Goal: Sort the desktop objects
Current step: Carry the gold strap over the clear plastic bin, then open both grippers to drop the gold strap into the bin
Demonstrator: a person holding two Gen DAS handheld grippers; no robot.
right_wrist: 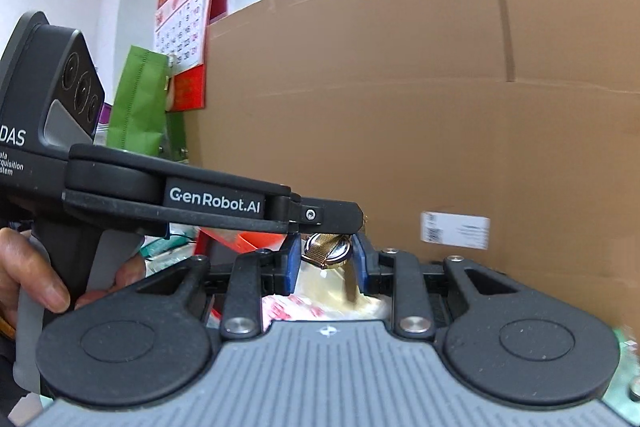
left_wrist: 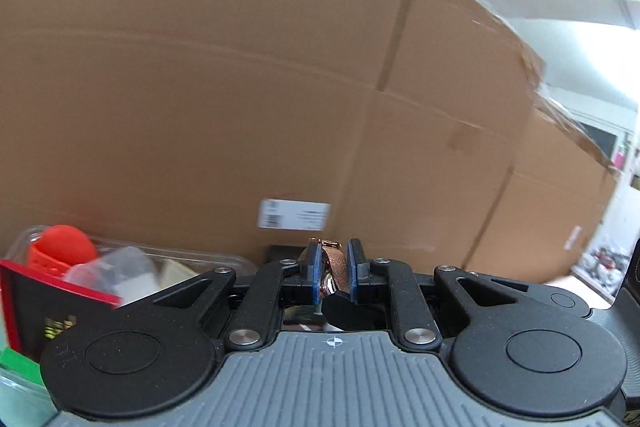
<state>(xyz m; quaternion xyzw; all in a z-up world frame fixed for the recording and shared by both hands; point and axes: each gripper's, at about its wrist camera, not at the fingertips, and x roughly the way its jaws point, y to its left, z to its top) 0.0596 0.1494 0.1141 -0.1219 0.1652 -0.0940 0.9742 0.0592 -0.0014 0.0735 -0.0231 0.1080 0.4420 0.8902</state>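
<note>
My left gripper (left_wrist: 334, 273) is shut on a rose-gold mesh-band watch (left_wrist: 334, 267), held upright between the blue pads, in front of a big cardboard box (left_wrist: 240, 87). In the right wrist view the left gripper (right_wrist: 352, 217) reaches in from the left. Its tip is over the same watch (right_wrist: 326, 249), which shows there as a gold mesh band and round case. My right gripper (right_wrist: 326, 261) has its blue pads close on either side of the watch; I cannot tell whether they press on it.
A clear plastic tray (left_wrist: 132, 255) at the lower left holds a red ball (left_wrist: 66, 245), a red-edged dark box (left_wrist: 48, 307) and other items. A green bag (right_wrist: 138, 99) and a red wall calendar (right_wrist: 188, 11) are at the left. Cluttered packets (right_wrist: 320, 305) lie below.
</note>
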